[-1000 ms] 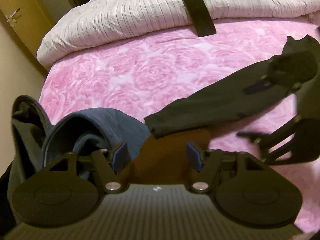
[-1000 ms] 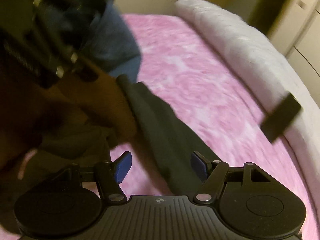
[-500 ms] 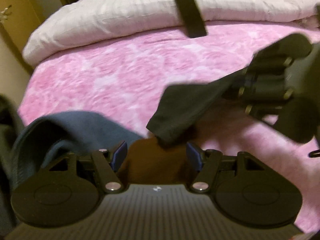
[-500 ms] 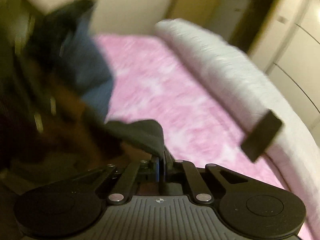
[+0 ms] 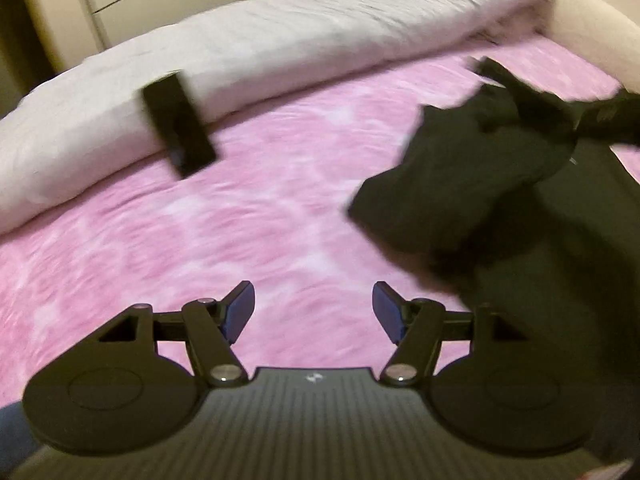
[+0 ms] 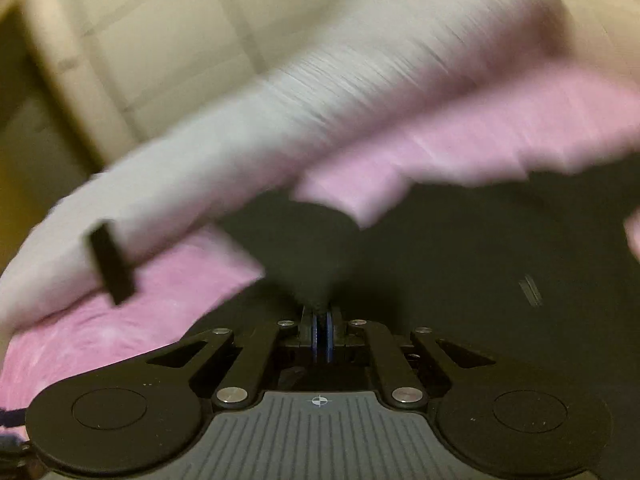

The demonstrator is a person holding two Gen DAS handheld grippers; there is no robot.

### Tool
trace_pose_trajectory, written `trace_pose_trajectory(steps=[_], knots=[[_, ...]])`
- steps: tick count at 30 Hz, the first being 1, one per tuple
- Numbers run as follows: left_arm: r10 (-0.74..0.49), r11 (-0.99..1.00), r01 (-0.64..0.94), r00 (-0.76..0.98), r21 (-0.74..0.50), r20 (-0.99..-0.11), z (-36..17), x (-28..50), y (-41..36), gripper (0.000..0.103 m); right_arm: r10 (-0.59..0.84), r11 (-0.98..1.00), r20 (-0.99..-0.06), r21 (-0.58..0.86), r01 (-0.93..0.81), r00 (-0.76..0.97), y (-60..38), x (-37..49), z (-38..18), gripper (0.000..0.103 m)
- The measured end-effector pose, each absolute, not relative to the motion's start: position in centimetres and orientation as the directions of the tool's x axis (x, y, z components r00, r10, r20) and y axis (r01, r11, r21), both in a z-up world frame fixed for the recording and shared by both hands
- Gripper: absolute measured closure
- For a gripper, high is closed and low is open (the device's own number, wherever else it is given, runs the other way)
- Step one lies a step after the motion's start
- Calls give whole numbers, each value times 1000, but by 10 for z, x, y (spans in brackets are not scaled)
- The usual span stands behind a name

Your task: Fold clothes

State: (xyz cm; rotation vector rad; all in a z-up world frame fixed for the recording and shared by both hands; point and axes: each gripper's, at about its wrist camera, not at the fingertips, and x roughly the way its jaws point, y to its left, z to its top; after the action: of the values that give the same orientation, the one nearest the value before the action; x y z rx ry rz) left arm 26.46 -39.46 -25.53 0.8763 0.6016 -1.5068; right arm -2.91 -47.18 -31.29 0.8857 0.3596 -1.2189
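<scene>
1. Left wrist view: my left gripper (image 5: pixel 313 312) gapes empty; the dark garment (image 5: pixel 472 184) hangs at two o'clock.
2. My right gripper (image 6: pixel 320 330), nearer, pinches its fold, cloth running toward twelve.

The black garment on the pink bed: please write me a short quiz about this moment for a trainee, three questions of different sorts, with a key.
1. True or false: the left gripper has its jaws closed on the black garment.
2. Which gripper holds the garment? A) left B) right C) both
3. Fill in: the flat black object rests against the white ____ at the edge of the pink bedspread.

Key:
1. False. Its jaws stand open with only bedspread between them.
2. B. The right gripper is shut on a pinch of the dark cloth.
3. Duvet.
</scene>
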Motion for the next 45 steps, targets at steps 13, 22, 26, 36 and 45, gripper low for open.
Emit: trace_pose_trajectory(steps=[13,22,26,36,45], knots=[[-500,-158,976,50,148,-864,-328,133,-428,39,-621,187,-514,636,748,592,-515,-98,-306,99],[-531,-7,977,177,214,-829,-348,124,-459,41,-588,150,-666,469,870,460,-510,-164,-328,99],[-530,50,969,231,241,-816,-348,136,-456,47,-505,173,-734,430,886,455,-508,-173,-341,86],[-509,23,973,209,230,-835,-349,145,-454,46,-570,100,-693,476,874,442,-509,-215,-319,36],[-498,8,970,215,244,-840,-350,140,-455,46,-478,-311,-516,856,413,711,-507,-227,-379,35]])
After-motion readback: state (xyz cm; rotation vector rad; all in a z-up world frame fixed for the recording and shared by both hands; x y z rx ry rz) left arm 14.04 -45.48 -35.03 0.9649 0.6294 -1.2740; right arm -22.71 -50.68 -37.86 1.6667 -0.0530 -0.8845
